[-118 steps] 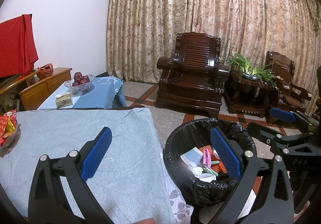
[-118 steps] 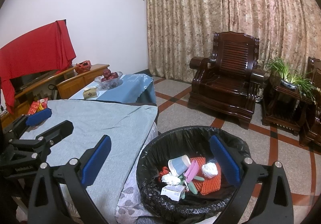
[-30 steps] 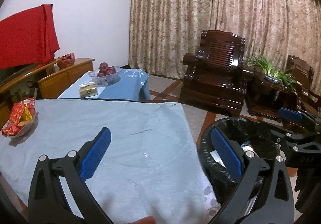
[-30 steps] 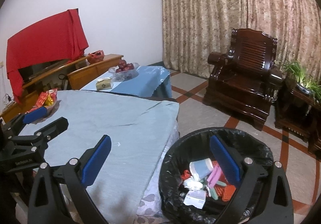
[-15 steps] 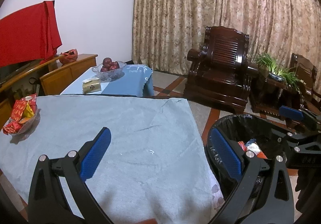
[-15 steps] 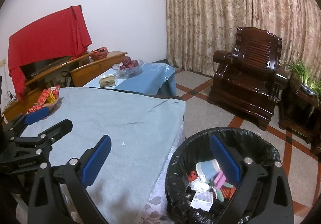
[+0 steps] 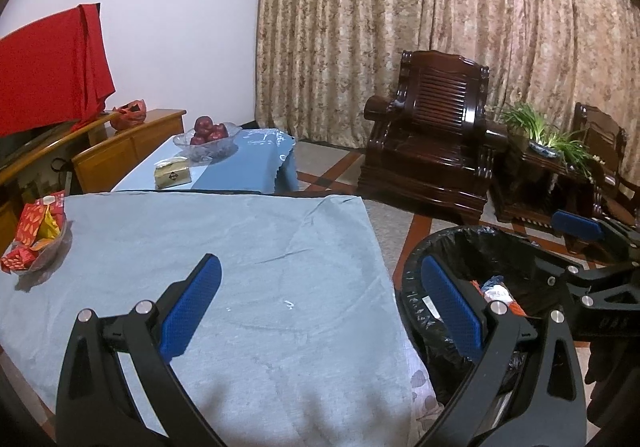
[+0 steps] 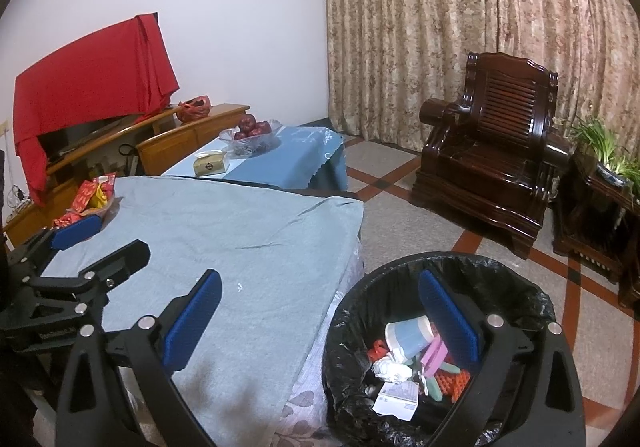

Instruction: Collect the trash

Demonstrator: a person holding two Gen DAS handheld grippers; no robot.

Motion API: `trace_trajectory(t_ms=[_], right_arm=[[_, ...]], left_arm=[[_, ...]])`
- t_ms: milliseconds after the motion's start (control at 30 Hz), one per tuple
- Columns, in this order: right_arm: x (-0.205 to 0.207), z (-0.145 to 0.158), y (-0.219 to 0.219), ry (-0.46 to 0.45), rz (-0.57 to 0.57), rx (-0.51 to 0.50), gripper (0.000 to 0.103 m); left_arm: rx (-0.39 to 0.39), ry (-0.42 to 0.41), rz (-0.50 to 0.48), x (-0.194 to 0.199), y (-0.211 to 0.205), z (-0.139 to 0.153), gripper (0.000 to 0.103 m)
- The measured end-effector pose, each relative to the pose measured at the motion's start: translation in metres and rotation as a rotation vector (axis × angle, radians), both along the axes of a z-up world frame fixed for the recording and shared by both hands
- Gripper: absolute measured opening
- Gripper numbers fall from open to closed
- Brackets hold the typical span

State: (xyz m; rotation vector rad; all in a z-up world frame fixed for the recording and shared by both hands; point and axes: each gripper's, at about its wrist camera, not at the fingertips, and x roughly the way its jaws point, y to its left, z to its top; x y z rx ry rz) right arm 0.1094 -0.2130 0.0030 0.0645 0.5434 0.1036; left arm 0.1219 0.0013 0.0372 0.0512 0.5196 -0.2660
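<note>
**user1:** Both jaws spread wide, nothing between them. Left gripper hangs over the grey-blue tablecloth, right gripper straddles the table edge and the bin.

**user2:** And the trash?

**user1:** Sitting in the black-lined bin on the floor just beside the table: a pale blue cup, a white box, pink and orange bits. On the cloth's far left there's a bowl of red snack packets.
</note>
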Motion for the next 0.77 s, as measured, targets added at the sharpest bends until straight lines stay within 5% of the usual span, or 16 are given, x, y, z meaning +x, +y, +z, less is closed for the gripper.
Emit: trace_trajectory(t_ms=[767], right_arm=[[-0.001,0.002,-0.006,-0.004,-0.011,-0.006,0.097]], left_arm=[[0.008,0.002,-0.015,-0.004,-0.015,0.000,0.097]])
